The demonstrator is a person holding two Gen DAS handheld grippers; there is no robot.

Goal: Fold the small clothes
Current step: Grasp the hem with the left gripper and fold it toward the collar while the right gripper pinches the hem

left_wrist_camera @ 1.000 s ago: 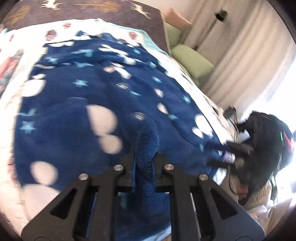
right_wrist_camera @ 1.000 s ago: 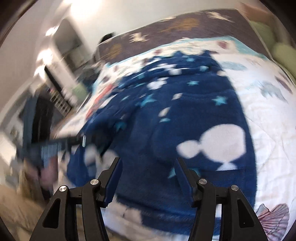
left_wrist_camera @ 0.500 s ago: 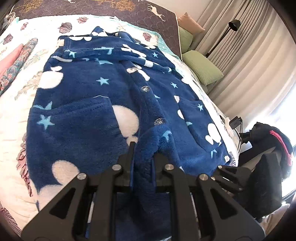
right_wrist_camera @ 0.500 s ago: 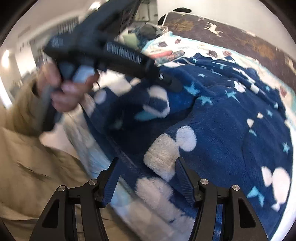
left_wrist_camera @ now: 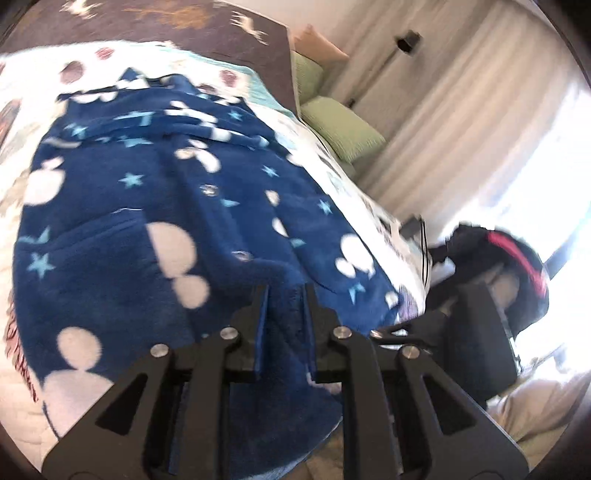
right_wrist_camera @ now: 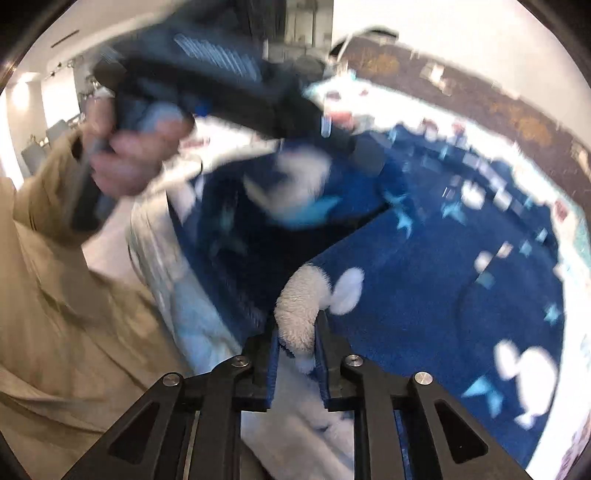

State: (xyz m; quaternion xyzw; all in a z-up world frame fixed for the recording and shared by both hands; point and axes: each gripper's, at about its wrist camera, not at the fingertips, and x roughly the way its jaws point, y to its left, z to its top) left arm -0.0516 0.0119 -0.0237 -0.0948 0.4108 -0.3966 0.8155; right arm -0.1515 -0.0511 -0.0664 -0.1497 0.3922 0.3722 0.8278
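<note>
Robe: your blue fleece robe [left_wrist_camera: 155,206] lies flat on the bed [left_wrist_camera: 22,74].
Left tongs [left_wrist_camera: 284,295]: opening a bit, hem at 6 o'clock between them.
Right tongs [right_wrist_camera: 297,325]: were wide, now closing on the white patch.
Next: both corners held, so you can fold.

I'm seeing a bed [left_wrist_camera: 258,83] wearing a white printed quilt [left_wrist_camera: 22,74]. A blue fleece garment [left_wrist_camera: 122,229] with white blobs and pale stars is lying spread on that quilt, covering most of it. Beyond the garment a dark headboard [left_wrist_camera: 177,26] is running across; right of the garment, green pillows [left_wrist_camera: 340,129] are sitting at the bedside.
</note>
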